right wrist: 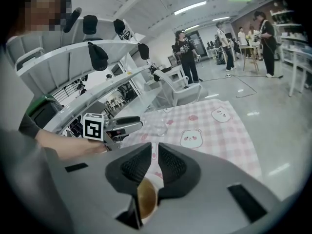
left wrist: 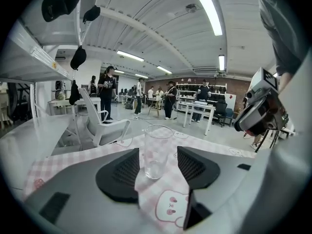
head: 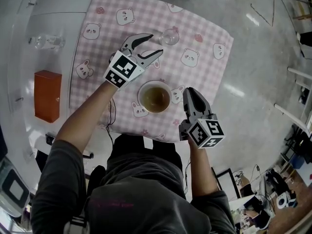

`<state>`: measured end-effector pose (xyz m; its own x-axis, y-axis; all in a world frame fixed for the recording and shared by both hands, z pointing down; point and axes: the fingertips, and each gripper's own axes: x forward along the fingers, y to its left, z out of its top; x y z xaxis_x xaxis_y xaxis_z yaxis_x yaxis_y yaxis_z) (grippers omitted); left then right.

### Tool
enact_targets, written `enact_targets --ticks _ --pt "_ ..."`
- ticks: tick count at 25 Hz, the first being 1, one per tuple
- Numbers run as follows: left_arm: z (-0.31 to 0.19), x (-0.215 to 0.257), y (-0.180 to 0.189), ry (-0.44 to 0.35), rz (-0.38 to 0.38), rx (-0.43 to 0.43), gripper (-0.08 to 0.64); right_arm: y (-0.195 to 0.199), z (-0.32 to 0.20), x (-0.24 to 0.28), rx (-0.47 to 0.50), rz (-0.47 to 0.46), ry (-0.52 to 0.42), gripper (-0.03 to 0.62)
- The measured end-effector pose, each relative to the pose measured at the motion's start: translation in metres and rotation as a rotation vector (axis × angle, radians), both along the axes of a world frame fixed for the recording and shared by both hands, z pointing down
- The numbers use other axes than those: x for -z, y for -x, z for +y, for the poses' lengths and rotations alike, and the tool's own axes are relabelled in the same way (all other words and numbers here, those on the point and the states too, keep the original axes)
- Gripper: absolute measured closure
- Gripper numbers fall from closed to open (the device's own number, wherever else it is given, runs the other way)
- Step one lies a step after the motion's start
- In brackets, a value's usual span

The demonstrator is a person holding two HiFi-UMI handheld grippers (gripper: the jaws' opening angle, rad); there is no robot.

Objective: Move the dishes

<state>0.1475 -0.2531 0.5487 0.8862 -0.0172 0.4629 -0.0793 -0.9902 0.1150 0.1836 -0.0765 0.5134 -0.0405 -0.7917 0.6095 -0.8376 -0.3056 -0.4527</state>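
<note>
Head view shows the bowl [head: 154,97], white with brownish liquid in it, sitting flat near the front edge of a pink checked cloth [head: 204,28] printed with bears. The right gripper [head: 187,90] is just beside the bowl's right rim, with a strip of cloth and part of a bear print showing between its tip and the rim. In the right gripper view its jaws [right wrist: 154,150] are drawn almost together, leaving only a thin slit. The bowl [right wrist: 146,199] appears low down through the wider gap near their base, and no hold on it shows.

Farther back on the cloth, near the far edge, a clear empty glass [head: 170,36] stands upright. The left gripper [head: 155,44] reaches toward it with its jaws spread wide. In the left gripper view the glass [left wrist: 155,152] stands between the two open pads [left wrist: 122,172], and cloth is visible on either side of it, so neither pad touches it.

To the left of the cloth lies a white counter [head: 48,18]. It carries an orange box [head: 48,95] and, farther back, a clear plastic bottle [head: 46,42] lying on its side. Beyond the table, the left gripper view takes in a white chair [left wrist: 100,123] and several people standing [left wrist: 106,89] in a long room.
</note>
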Motion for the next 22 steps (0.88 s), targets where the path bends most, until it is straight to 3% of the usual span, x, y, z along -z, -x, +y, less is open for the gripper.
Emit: enact_targets --ticks 22 --pt "-0.005 -0.043 -0.032 -0.050 -0.015 -0.070 0.243 -0.007 0.009 -0.035 -0.025 -0.042 0.042 0.544"
